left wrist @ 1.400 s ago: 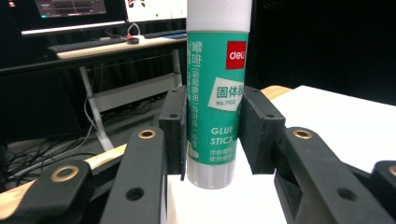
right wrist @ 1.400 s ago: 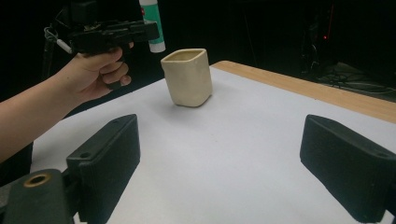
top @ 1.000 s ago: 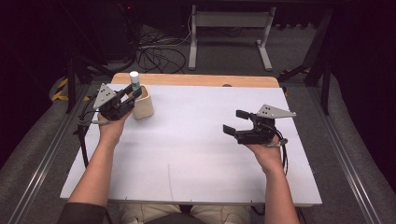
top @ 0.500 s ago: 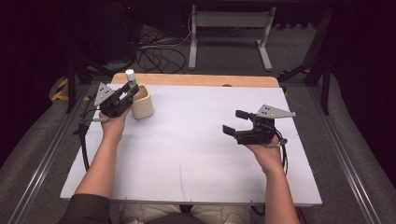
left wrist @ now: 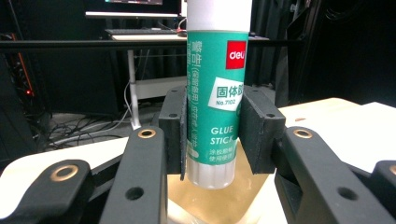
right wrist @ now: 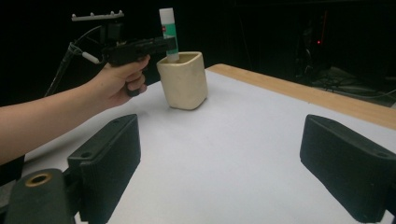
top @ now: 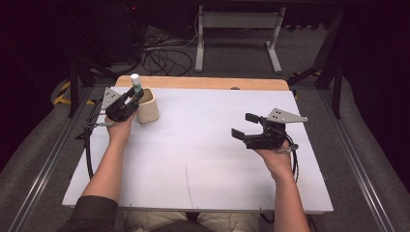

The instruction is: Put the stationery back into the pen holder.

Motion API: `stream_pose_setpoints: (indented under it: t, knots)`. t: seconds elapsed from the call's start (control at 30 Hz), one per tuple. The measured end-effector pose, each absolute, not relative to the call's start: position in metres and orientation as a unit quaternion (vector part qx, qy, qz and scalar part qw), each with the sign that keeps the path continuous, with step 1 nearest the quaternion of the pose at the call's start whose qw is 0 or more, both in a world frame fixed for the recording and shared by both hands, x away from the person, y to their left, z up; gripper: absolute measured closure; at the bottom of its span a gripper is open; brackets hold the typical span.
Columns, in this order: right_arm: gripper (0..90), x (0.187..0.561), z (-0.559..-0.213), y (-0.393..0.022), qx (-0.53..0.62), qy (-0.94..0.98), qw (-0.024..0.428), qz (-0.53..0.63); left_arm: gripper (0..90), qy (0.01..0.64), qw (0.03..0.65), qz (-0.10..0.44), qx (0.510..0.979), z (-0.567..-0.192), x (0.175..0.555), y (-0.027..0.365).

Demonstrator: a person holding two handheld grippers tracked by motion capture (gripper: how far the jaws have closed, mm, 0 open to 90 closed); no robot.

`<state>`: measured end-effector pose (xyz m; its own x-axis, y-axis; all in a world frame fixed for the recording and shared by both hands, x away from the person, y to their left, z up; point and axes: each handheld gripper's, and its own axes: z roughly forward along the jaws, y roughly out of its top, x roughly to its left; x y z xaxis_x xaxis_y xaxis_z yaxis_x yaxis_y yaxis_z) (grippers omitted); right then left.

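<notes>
A green and white glue stick [left wrist: 217, 93] stands upright between the pads of my left gripper [left wrist: 212, 133], which is shut on it. Its lower end hangs just inside the mouth of a cream cup [top: 147, 106] at the table's far left. From the right gripper view the glue stick [right wrist: 168, 30] pokes up out of the cup [right wrist: 183, 86] with the left gripper [right wrist: 170, 44] clamped on it. My right gripper [top: 245, 125] hovers over the right half of the table, jaws wide apart, nothing between them.
The white table top [top: 193, 159] has a wooden strip [top: 208, 82] along its far edge. Cables [top: 164, 58] and a metal stand [top: 237, 29] lie on the floor beyond. A black cable [top: 88, 145] trails off the table's left edge.
My left gripper has carried the glue stick down and slightly right, so its base now dips into the cup's mouth. The right gripper has stayed put.
</notes>
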<state>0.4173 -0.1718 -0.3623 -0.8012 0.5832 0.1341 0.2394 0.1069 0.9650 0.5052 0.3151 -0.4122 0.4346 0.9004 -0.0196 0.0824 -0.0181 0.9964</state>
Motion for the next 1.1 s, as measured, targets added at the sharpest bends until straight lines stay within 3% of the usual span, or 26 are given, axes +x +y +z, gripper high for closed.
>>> stream_pose_setpoints:
  t: [0.6, 0.83, 1.1]
  knots:
    - [13.2, 0.4163, -0.3614, -0.1749, 0.284, 0.724, 0.149, 0.611, 63.6, 0.401, 0.581, 0.344, 0.619, -0.42, 0.5091, 0.3151]
    - [13.2, 0.4164, -0.3616, -0.1747, 0.284, 0.724, 0.147, 0.611, 67.7, 0.403, 0.581, 0.345, 0.617, -0.4209, 0.5091, 0.3157]
    - [13.2, 0.4165, -0.3617, -0.1751, 0.285, 0.723, 0.147, 0.613, 64.8, 0.407, 0.575, 0.344, 0.621, -0.4217, 0.5089, 0.3176]
